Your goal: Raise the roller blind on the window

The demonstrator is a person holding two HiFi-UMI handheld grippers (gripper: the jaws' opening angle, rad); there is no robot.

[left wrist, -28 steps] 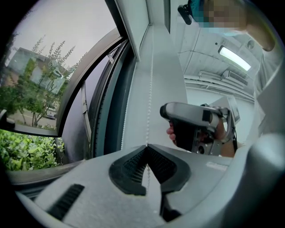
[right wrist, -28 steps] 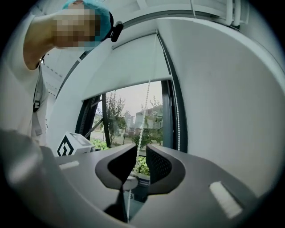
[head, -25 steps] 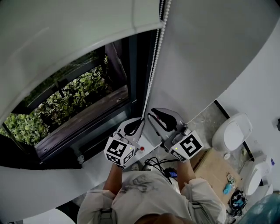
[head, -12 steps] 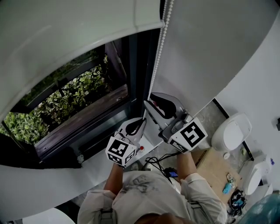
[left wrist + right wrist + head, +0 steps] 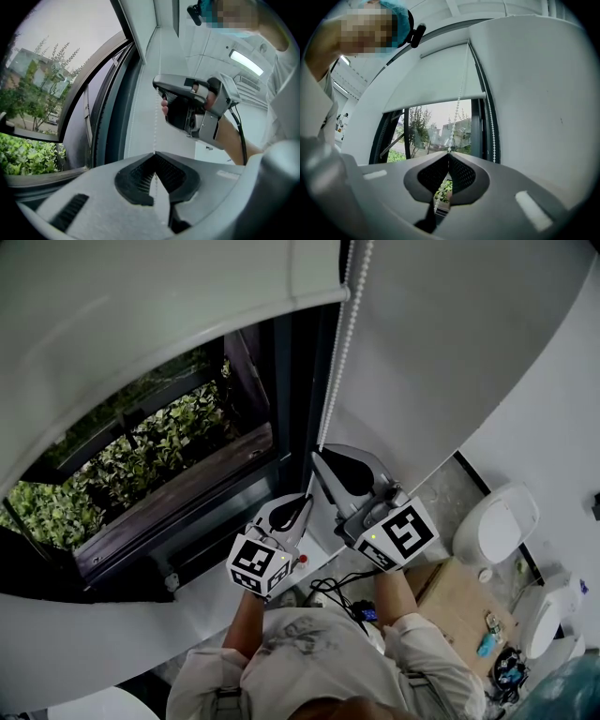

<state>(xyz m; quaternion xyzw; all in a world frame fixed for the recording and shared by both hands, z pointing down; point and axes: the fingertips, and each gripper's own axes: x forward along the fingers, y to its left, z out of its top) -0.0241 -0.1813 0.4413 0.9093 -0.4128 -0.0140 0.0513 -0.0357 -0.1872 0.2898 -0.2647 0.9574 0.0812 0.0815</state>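
The white roller blind [image 5: 141,315] hangs part-way down over the window [image 5: 187,456]; in the right gripper view the blind [image 5: 436,86] covers the top of the glass. Its white bead chain [image 5: 339,343] drops along the dark frame. My right gripper [image 5: 317,457] is shut on the chain, the higher of the two. Just below it, my left gripper [image 5: 305,500] is shut on the same strand. The chain [image 5: 155,124] runs up from my left gripper [image 5: 154,153] past the right gripper's body [image 5: 197,110]. The chain [image 5: 458,105] enters my right gripper [image 5: 449,151]; a second strand [image 5: 490,126] hangs free beside it.
Green shrubs [image 5: 141,451] show outside the glass. A white wall [image 5: 450,362] stands right of the frame. On the floor to the right are a toilet [image 5: 497,521], a cardboard box [image 5: 464,596] and a black cable [image 5: 342,587].
My right gripper has slid up along the chain, mostly in the first half second. The left gripper has barely moved. The blind's bottom edge looks unchanged.
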